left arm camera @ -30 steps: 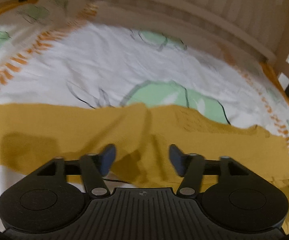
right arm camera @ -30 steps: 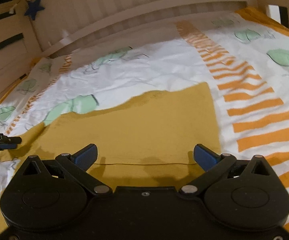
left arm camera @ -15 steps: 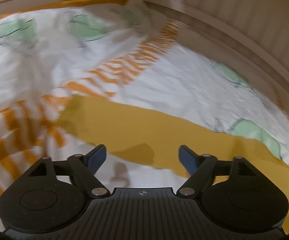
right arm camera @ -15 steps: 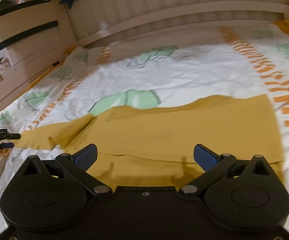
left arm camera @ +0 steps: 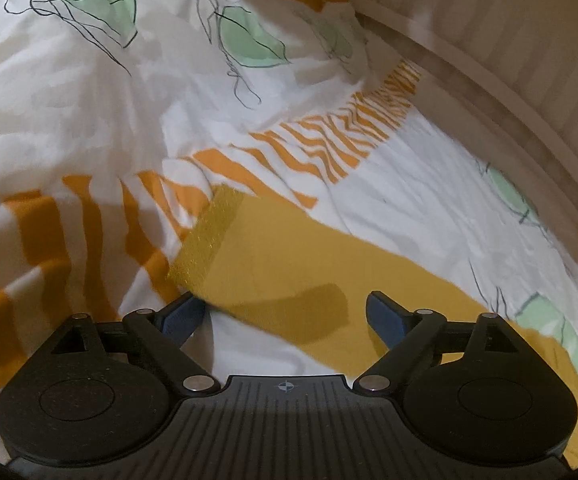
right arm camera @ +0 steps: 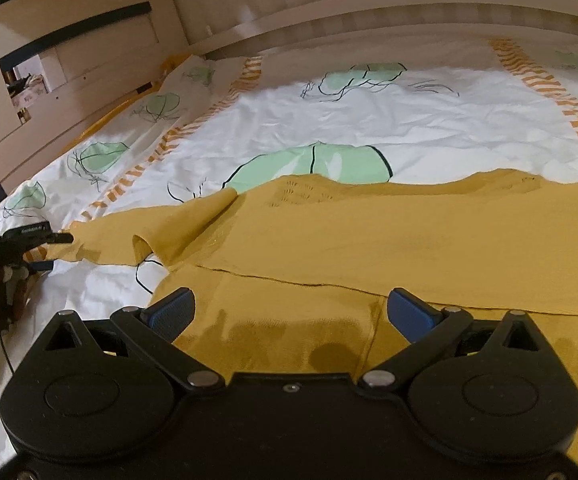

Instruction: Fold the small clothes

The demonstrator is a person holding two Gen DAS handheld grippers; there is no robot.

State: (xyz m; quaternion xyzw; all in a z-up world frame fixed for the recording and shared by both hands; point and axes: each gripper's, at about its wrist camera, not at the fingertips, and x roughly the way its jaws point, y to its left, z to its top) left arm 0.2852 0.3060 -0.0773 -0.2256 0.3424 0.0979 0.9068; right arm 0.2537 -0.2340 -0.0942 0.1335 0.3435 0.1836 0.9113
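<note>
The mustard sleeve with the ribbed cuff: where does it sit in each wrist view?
Left wrist: the sleeve runs diagonally across the lower centre, ribbed cuff at its left end, between the open left gripper fingers.
Right wrist: it stretches left from the garment, mid-left.
Shared landmark: the orange-striped band on the bedsheet.

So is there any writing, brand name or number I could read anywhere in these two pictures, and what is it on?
Only one piece of lettering shows.
On the left claw, seen at the left edge of the right wrist view: a small white label on its black body, too small and blurred to read.
On the yellow garment: none visible.
On the bed sheet: only green leaf drawings and orange stripes, no words.
On the right claw: none visible.
</note>
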